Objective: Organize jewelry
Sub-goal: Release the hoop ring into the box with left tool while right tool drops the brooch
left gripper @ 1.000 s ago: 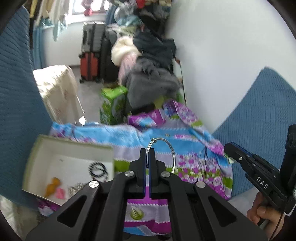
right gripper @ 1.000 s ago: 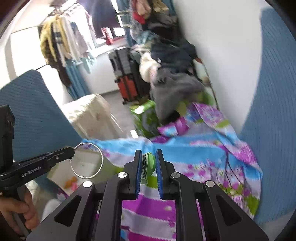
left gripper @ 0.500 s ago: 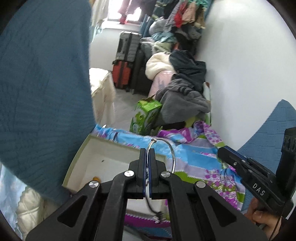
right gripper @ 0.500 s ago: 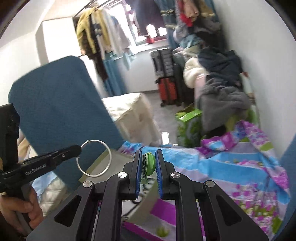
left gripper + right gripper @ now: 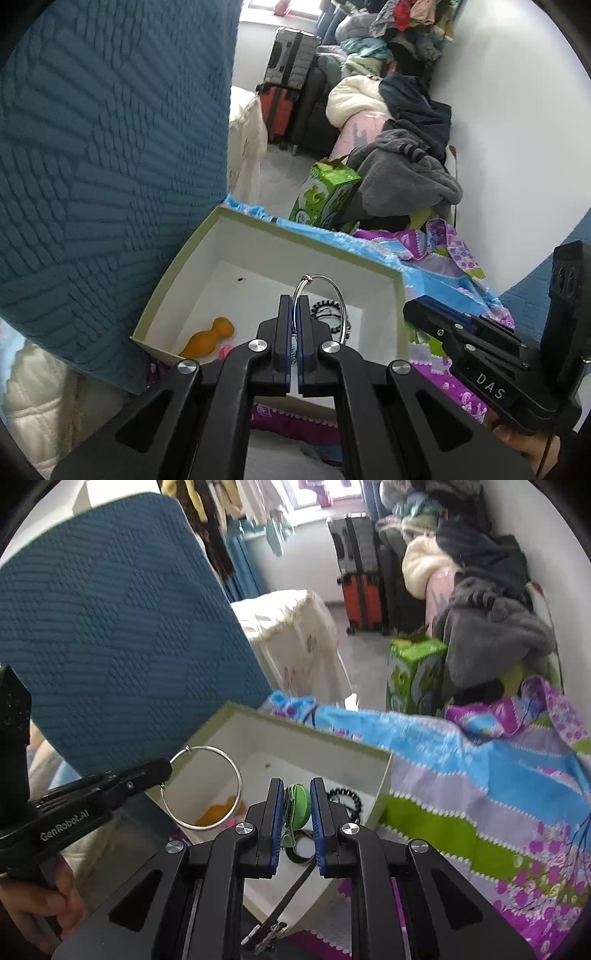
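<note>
Left tongs (image 5: pixel 294 325) clamped tight on silver bangle (image 5: pixel 334 295) over white box (image 5: pixel 258 229), right-wrist view alone shows right tongs (image 5: pixel 296 812) pinching green clip (image 5: pixel 300 805), a second ago both hung over the floral sheet (image 5: pixel 480 760), box off left

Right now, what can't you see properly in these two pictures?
- Left wrist view: the pink thing in the white box is mostly hidden behind the left gripper.
- Right wrist view: the orange piece is partly hidden by the box wall.
- Right wrist view: the green item in the right gripper is squeezed between the pads; its shape is unclear.
</note>
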### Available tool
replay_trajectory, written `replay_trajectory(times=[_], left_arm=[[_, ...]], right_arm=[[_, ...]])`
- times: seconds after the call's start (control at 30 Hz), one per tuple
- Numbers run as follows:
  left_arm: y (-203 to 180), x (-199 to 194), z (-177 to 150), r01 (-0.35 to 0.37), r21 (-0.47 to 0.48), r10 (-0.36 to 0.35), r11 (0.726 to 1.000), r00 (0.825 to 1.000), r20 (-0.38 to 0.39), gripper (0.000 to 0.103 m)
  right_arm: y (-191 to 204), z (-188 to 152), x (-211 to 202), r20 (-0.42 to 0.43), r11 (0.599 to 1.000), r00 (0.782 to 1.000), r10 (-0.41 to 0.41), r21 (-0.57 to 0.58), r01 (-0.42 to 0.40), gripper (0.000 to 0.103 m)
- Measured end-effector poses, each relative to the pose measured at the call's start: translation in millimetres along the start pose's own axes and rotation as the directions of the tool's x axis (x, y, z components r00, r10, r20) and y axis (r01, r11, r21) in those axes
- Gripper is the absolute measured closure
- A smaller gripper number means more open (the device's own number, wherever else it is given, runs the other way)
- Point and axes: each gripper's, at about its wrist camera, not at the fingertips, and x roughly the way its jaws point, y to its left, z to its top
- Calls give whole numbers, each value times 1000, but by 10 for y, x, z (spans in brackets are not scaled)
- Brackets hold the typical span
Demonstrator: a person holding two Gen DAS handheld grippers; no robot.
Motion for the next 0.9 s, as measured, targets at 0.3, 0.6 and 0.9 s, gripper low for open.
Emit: replay_trajectory(times=[0.3,0.6,0.9], left_arm=[[31,217,-76,-12,3,12,1000,998,-55,102],[-2,68,29,-40,14,40,999,999,-28,101],[-258,-683,275,-19,47,15,999,996,86,84]], right_arm=[[-10,-66,199,-40,1000,999,-14,-11,14,89],[-32,-2,52,-25,1000,1000,-17,4,17,88],[108,269,-655,111,1000,994,-23,-14,25,88]])
